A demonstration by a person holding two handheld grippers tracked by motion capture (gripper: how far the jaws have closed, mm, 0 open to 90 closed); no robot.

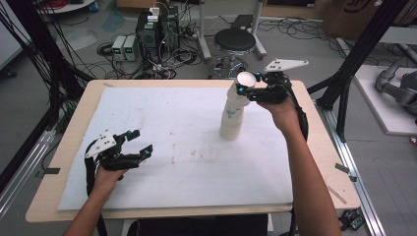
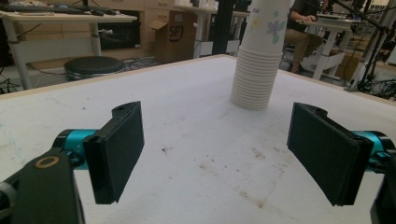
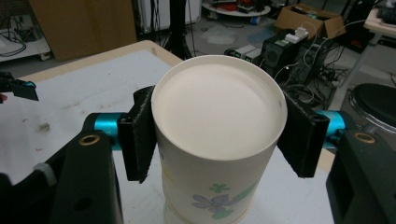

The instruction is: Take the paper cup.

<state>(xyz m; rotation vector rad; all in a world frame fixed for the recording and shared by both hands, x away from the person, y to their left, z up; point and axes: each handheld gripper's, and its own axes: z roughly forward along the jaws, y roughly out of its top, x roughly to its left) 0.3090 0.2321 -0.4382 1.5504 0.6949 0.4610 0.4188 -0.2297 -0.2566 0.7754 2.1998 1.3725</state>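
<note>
A tall stack of upside-down white paper cups (image 1: 232,115) with a flower print stands on the white mat, right of centre. My right gripper (image 1: 248,86) is at the top of the stack, and its jaws press both sides of the topmost cup (image 3: 219,107), whose flat base faces up. My left gripper (image 1: 137,142) hovers near the mat's front left with its jaws wide apart and nothing between them. In the left gripper view the stack (image 2: 259,60) rises beyond the open gripper (image 2: 223,151). The left gripper's tip (image 3: 16,87) appears at the far left of the right gripper view.
A white mat (image 1: 187,162) covers most of the wooden table (image 1: 314,162). Behind the table a black round stool (image 1: 235,42) and electronics boxes (image 1: 156,29) with cables sit on the floor. Black frame posts (image 1: 351,64) stand at the right.
</note>
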